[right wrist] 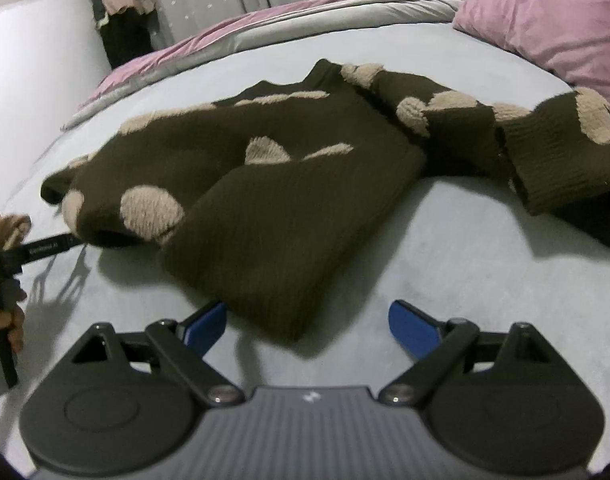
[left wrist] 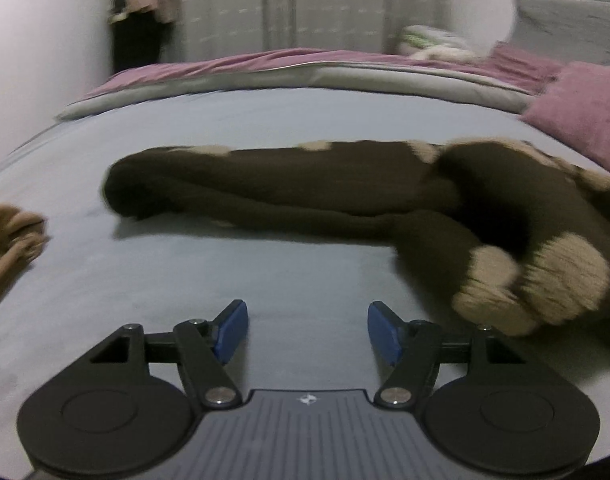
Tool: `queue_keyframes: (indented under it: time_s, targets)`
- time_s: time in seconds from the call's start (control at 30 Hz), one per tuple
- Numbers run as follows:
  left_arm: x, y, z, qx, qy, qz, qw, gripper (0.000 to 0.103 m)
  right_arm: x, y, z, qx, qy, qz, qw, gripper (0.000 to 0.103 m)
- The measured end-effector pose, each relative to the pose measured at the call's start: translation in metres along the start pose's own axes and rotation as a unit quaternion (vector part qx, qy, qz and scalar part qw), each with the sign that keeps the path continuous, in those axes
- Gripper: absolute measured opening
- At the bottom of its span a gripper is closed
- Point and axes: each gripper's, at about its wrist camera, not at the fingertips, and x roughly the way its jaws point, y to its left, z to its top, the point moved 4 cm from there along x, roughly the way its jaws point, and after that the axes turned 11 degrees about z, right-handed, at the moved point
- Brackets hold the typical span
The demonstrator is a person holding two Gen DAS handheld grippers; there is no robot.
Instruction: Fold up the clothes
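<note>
The brown sweater (right wrist: 289, 184) with its fuzzy beige spots lies crumpled across the middle of the grey-blue bed sheet (right wrist: 445, 280), part-folded, one ribbed panel reaching toward you and a sleeve (right wrist: 553, 152) trailing off to the right. Your right gripper (right wrist: 307, 326) hangs just above the sheet at the near corner of that panel — its blue pads (right wrist: 409, 328) are spread wide, with the corner of the knit lying between them but not clamped. Your left gripper (left wrist: 307, 330) is likewise wide open and holds nothing; below its pads (left wrist: 233, 330) you see only bare sheet, and the sweater (left wrist: 305, 188) lies ahead of it, its spotted end (left wrist: 533, 284) bunched up near the right-hand pad without touching. From the right wrist view you can see your left hand (right wrist: 5, 316) gripping its tool at the left edge, close to the sweater's far-left end. A tan garment (left wrist: 13, 236) sits at the left edge of the sheet — apart from the sweater. Beyond lie a pink and grey duvet (right wrist: 265, 28) and a pink pillow (right wrist: 545, 16).
</note>
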Motion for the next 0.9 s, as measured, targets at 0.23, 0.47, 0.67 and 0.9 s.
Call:
queue_keyframes:
  time_s: [0.23, 0.47, 0.67, 0.9]
  targets:
    - [0.005, -0.007, 0.007, 0.008, -0.017, -0.061, 0.9980, 0.066, 0.008, 0.010, -0.004, -0.043, -0.006, 0.000, 0.999, 0.091]
    - [0.009, -0.018, 0.019, 0.048, -0.053, -0.120, 0.9902, 0.064, 0.016, 0.015, -0.004, -0.080, -0.023, -0.006, 0.997, 0.088]
    - [0.013, -0.027, 0.030, 0.084, -0.061, -0.171, 0.9798, 0.062, 0.020, 0.017, -0.002, -0.102, -0.039, -0.001, 0.994, 0.082]
    - [0.013, -0.038, 0.042, 0.052, -0.057, -0.222, 0.9720, 0.057, 0.016, 0.015, 0.005, -0.085, -0.069, 0.030, 0.994, 0.061]
